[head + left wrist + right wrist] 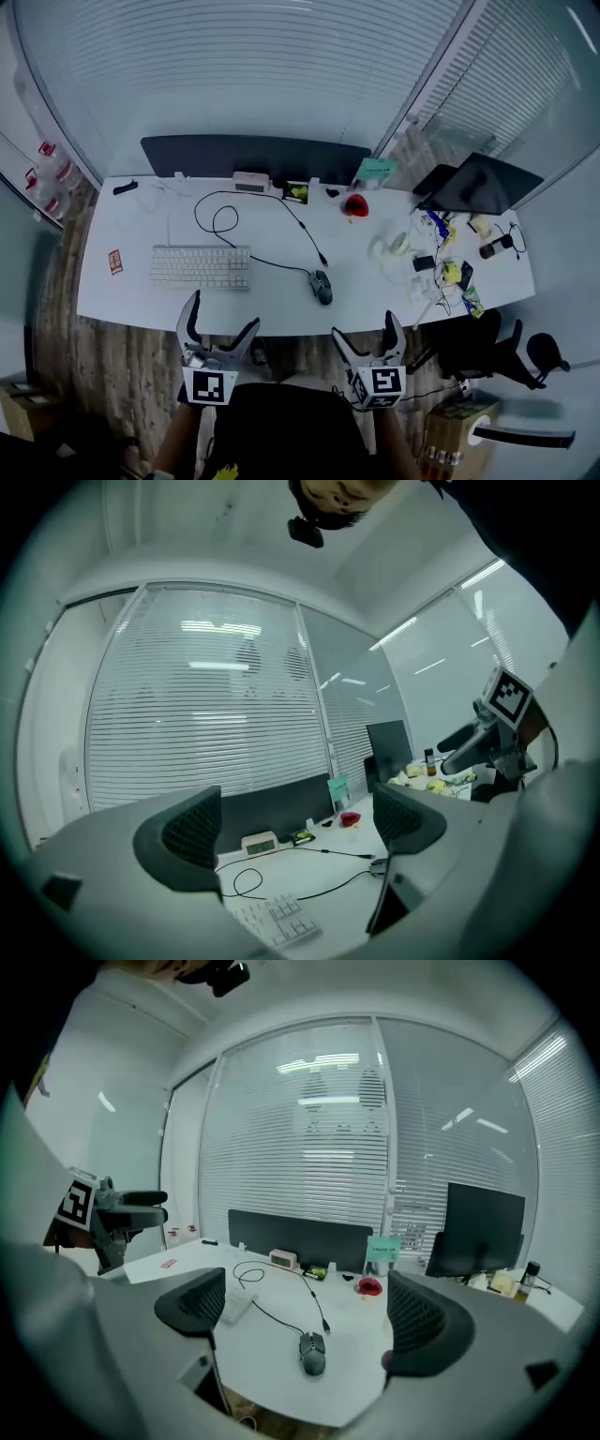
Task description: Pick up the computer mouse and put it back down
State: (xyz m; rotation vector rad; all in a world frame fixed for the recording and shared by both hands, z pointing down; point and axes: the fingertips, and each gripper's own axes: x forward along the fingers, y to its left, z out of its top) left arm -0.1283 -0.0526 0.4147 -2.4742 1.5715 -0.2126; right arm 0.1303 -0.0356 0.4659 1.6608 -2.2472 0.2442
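A dark grey computer mouse (322,286) lies on the white desk (281,300) near its front edge, its black cable looping back toward the rear. In the right gripper view the mouse (312,1352) sits ahead, between the jaws' lines and well beyond them. My right gripper (367,336) hovers in front of the desk's near edge, open and empty. My left gripper (218,328) is level with it to the left, also open and empty; in its own view the mouse (380,863) peeks out beside the right jaw.
A white keyboard (201,266) lies left of the mouse. At the back stand a small clock (251,182), a red object (354,206) and a dark divider panel (253,156). A monitor (478,185) and clutter fill the right end. A black chair (497,352) stands at right.
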